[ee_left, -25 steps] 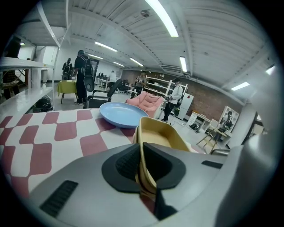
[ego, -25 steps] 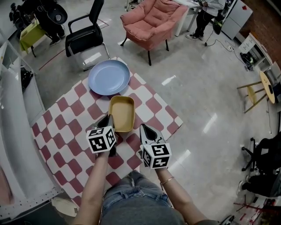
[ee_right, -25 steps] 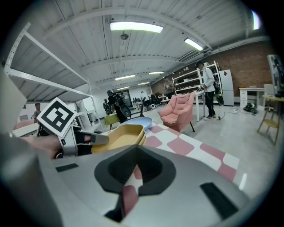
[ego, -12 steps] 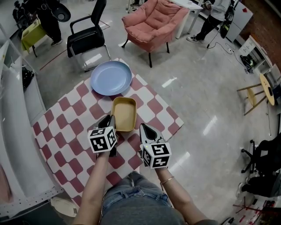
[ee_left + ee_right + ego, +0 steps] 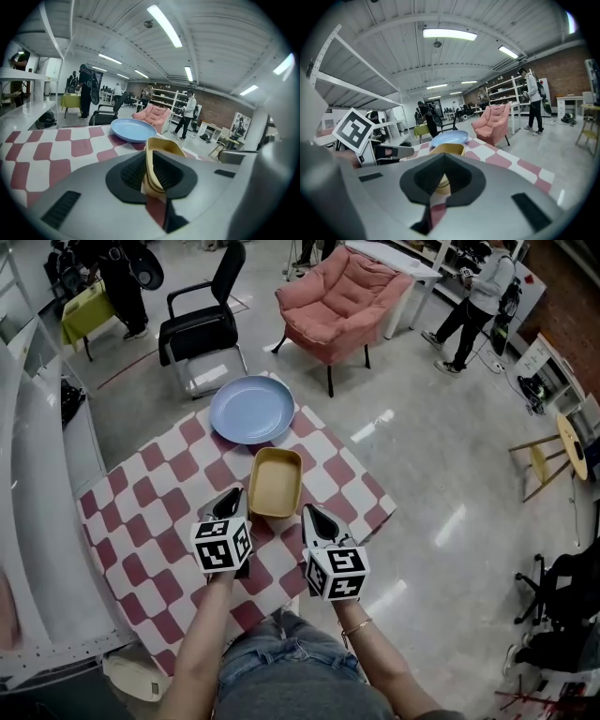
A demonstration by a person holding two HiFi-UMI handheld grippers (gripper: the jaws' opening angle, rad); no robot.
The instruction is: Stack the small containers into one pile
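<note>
Your left tongs pinched the smooth yellow rectangular tub's near rim. Your right tongs, pressed together, sat just beside it, near the checked worktop's edge.

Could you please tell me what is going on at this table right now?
A seated person holds a claw in each hand over a checked table. The left claw appears shut on the rim of a yellow container at its near left corner. The right claw is shut and empty, close to the container's near right corner. A blue plate lies beyond. Only one container is in view, so no pile exists yet.
</note>
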